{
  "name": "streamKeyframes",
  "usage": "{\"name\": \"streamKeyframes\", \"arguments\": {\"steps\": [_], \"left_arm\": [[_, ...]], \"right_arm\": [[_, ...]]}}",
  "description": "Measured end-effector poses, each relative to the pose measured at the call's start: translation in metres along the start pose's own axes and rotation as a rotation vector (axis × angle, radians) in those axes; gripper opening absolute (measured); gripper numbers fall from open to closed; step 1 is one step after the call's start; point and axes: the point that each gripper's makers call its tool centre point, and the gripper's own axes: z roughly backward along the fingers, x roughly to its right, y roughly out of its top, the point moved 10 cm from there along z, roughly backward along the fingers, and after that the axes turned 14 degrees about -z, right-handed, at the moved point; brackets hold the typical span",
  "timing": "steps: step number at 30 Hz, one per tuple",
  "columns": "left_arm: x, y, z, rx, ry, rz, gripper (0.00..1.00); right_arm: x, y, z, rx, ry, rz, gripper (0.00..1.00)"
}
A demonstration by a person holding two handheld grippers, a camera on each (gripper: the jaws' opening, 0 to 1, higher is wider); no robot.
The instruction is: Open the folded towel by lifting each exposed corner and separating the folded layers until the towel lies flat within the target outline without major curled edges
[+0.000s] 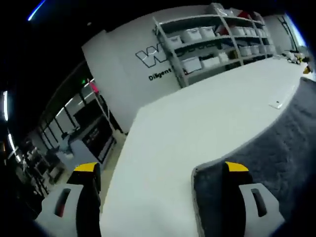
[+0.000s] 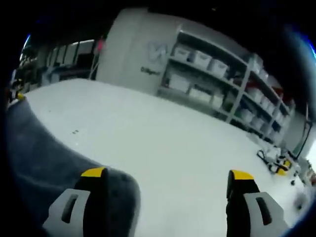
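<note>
1. In the left gripper view, the left gripper (image 1: 160, 173) holds its fingers (image 1: 87, 169) spread wide, pinching nothing. The grey towel (image 1: 276, 148) lies on the white desk (image 1: 197, 123), a rounded corner reaching the right finger. A small tag (image 1: 275, 104) sits near the towel's far edge. Shelves (image 1: 217, 39) with bins stand beyond the desk.
2. In the right gripper view, the right gripper (image 2: 167, 180) also has its fingers (image 2: 240, 181) spread apart. The towel (image 2: 44, 158) covers the desk's (image 2: 173, 138) near left part, under the left finger. Small items (image 2: 276, 163) lie at the desk's far right edge.

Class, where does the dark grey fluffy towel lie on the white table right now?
The dark grey fluffy towel fills the left gripper view's lower right on the white table; in the right gripper view it lies lower left.
</note>
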Motion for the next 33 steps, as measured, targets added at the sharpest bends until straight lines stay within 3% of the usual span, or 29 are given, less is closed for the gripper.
{"name": "streamKeyframes", "arguments": {"steps": [4, 9, 12, 14, 18, 22, 26, 33], "left_arm": [[0.0, 0.016, 0.017, 0.06, -0.052, 0.09, 1.0], [-0.002, 0.036, 0.052, 0.163, -0.08, 0.119, 1.0], [0.001, 0.042, 0.075, 0.176, -0.094, 0.151, 1.0], [0.006, 0.047, 0.09, 0.185, -0.118, 0.134, 1.0], [0.003, 0.056, 0.113, 0.184, -0.123, 0.089, 1.0], [-0.005, 0.057, 0.139, 0.222, -0.158, 0.123, 1.0], [-0.009, 0.052, 0.165, 0.263, -0.181, 0.159, 1.0], [0.0, 0.03, 0.215, 0.271, -0.185, 0.144, 1.0]], "right_arm": [[-0.004, 0.004, 0.024, 0.041, 0.016, -0.033, 1.0], [-0.005, 0.02, 0.06, 0.141, 0.053, -0.109, 1.0], [-0.007, 0.024, 0.086, 0.161, 0.05, -0.118, 1.0], [-0.009, 0.022, 0.1, 0.129, 0.011, -0.103, 1.0], [-0.021, 0.018, 0.131, 0.129, 0.048, -0.128, 0.99], [-0.036, 0.014, 0.171, 0.169, 0.078, -0.129, 0.99], [-0.049, 0.002, 0.201, 0.182, 0.063, -0.084, 0.99], [-0.07, -0.015, 0.253, 0.201, 0.104, -0.086, 0.99]]}}
